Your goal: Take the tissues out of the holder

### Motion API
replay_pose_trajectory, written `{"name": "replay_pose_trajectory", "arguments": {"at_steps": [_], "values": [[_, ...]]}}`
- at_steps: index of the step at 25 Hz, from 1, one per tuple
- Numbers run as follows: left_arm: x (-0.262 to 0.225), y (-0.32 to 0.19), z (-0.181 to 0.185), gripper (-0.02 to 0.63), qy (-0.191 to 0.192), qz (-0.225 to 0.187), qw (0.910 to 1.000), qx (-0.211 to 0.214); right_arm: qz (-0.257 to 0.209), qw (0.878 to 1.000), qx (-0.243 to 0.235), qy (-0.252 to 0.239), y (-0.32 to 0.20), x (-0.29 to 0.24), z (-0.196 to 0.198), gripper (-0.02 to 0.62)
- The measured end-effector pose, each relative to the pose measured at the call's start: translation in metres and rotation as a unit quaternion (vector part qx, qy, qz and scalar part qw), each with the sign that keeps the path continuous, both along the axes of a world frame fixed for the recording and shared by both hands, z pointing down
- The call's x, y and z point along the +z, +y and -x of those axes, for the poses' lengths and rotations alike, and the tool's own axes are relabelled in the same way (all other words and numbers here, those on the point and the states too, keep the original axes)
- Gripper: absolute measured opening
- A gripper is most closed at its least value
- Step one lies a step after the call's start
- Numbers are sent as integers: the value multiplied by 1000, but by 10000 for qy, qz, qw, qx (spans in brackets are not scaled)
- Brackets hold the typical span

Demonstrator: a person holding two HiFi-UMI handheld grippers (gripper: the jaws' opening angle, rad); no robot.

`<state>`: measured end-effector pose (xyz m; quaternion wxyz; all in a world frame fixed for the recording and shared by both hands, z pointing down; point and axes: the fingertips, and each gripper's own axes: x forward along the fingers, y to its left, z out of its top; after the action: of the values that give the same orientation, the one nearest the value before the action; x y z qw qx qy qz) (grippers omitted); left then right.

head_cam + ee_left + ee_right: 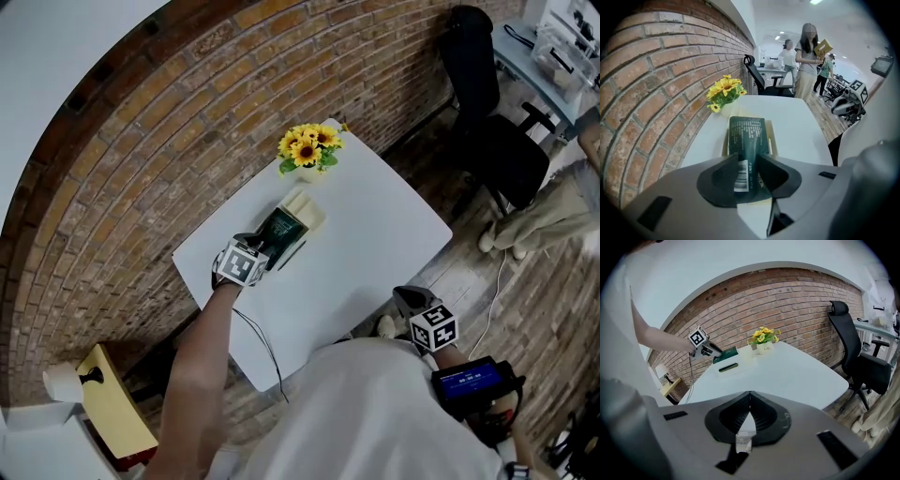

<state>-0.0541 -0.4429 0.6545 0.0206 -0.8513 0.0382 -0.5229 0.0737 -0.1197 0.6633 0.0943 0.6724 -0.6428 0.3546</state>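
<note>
- L gripper: jaws clamped on near end of tissue pack, barcode label between them. Head view: L gripper reaches in from table's left edge, marker cube toward camera.
- Tissue pack: dark green, flat, long. Lies lengthwise on top of the holder; near end sticks out toward L gripper. How deep it sits in holder: can't tell. Head view: pack covers most of holder.
- Holder: cream, rectangular, on white table, just beside flower pot. R gripper view shows a slot in its side.
- R gripper: jaws together, nothing between. Head view: R gripper at table's near edge, well apart from holder.
- Sunflowers: yellow, in small white pot, at table's far corner by brick wall.
- Office chair: black, right of table, apart from it.
- Side table: yellow top, lower left, w/ small lamp next to it.
- Bkgd, L gripper view: several people standing past the chair.
</note>
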Motion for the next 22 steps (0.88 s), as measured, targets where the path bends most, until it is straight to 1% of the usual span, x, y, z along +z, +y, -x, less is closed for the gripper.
{"name": "replay_pose_trajectory", "arguments": {"at_steps": [8,13,18,22], "values": [[-38,5,0,144,405,-312,9986,-158,-133,9998,-109,-85,-6,-1,4,6],[-60,13,2,141,597,-472,9970,-157,-219,9995,-206,-84,-11,-2,5,6],[-73,25,4,133,686,-594,9959,-59,-280,9993,-232,-125,-13,-3,7,6],[-78,38,3,132,627,-672,9958,47,-293,9992,-230,-167,-11,-2,7,6]]}}
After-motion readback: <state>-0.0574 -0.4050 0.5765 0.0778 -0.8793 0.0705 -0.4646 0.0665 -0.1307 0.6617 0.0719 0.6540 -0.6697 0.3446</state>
